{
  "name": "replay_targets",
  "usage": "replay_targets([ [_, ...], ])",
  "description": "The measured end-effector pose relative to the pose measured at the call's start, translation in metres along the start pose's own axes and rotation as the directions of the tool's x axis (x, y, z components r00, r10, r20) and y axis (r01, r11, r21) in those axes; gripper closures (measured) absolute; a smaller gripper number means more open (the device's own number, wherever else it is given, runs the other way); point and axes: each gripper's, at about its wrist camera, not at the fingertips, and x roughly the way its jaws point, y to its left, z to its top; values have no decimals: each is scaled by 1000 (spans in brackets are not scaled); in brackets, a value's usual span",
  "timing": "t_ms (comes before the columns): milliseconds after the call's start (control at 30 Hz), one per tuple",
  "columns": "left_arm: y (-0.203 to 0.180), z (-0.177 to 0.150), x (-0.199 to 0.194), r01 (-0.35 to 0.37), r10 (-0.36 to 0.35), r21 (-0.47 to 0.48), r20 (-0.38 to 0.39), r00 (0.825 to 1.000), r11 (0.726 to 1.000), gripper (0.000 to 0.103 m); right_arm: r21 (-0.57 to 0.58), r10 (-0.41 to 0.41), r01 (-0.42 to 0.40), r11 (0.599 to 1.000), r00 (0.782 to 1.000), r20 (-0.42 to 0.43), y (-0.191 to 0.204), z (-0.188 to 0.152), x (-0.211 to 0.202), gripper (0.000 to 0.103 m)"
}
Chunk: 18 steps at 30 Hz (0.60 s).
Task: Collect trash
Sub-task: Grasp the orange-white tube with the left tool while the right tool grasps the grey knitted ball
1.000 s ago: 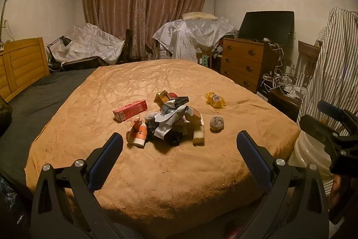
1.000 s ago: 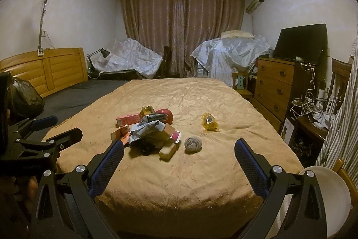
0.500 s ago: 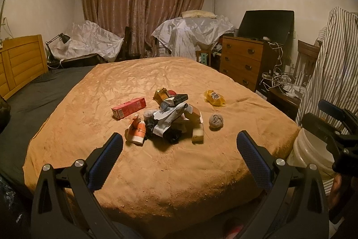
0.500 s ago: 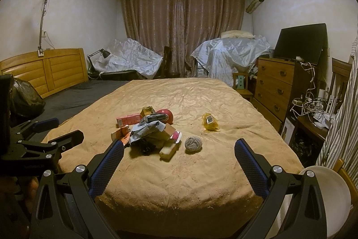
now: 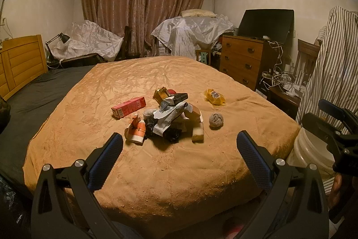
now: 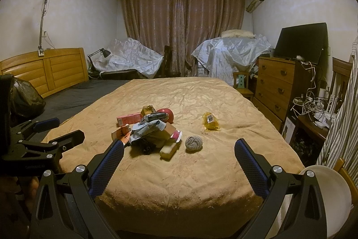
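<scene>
Trash on the bed, nothing picked up yet: a loose heap of crumpled cartons and wrappers (image 5: 170,120) lies mid-way across the orange-brown bedspread (image 5: 179,171).

My left gripper (image 5: 179,149) and right gripper (image 6: 179,156) both hang wide apart and empty, short of the heap. I judge the pile could topple if I grab a buried piece; the grey wadded ball (image 6: 194,143) may roll off, and the yellow crinkled wrapper (image 6: 210,120) may slip a shallow pinch, missing the white plastic bucket (image 5: 311,153).

Dim warm overhead light, soft shadows, sharp centre, heavy fisheye distortion w/ dark corners
</scene>
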Motion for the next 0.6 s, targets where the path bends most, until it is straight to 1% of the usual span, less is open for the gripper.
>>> replay_targets([
  [367,0,-3,2,1,-1,-1,-10,1000,1000,5,-4,5,-5,1000,1000,-9,4,-5,3,4],
  [467,6,-9,7,4,-4,-10,-28,1000,1000,5,-14,18,-18,1000,999,-27,4,-10,16,4],
  [600,21,-17,29,-28,29,13,-46,999,1000,5,-25,45,-47,999,996,-75,-2,-18,41,4],
])
